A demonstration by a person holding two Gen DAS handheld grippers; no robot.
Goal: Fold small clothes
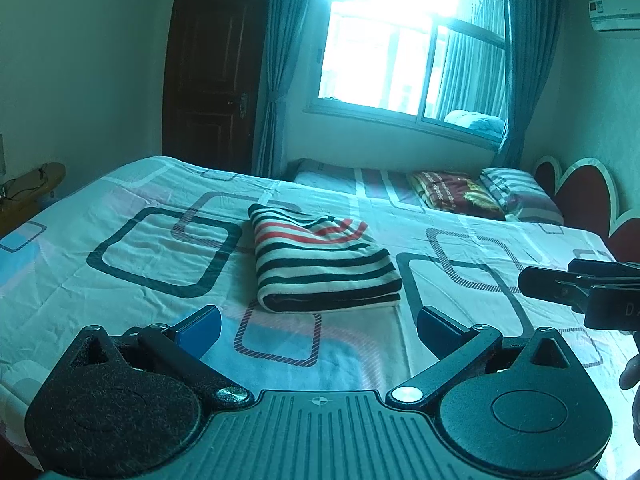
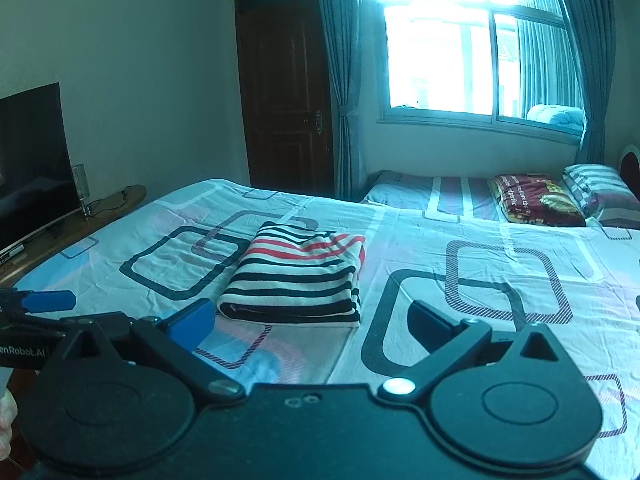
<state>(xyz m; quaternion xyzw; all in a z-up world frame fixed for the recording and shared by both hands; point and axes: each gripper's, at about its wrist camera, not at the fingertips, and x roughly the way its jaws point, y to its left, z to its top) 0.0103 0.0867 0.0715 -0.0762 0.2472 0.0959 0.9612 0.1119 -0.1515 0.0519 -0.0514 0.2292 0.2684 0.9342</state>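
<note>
A small garment with black, white and red stripes [image 1: 324, 260] lies folded into a neat rectangle on the patterned bed sheet [image 1: 132, 248]. It also shows in the right wrist view [image 2: 298, 274]. My left gripper [image 1: 316, 330] is open and empty, held just in front of the garment's near edge. My right gripper [image 2: 310, 326] is open and empty, also just short of the garment. The right gripper shows at the right edge of the left wrist view [image 1: 576, 284], and the left gripper shows at the left edge of the right wrist view [image 2: 44, 304].
The bed sheet [image 2: 500, 280] stretches wide on both sides of the garment. Pillows [image 1: 516, 196] and a folded red blanket [image 1: 452, 192] lie at the far right. A TV [image 2: 32, 160] stands on a wooden shelf [image 2: 72, 224] left of the bed. A dark door [image 1: 212, 80] and a window [image 1: 404, 44] are behind.
</note>
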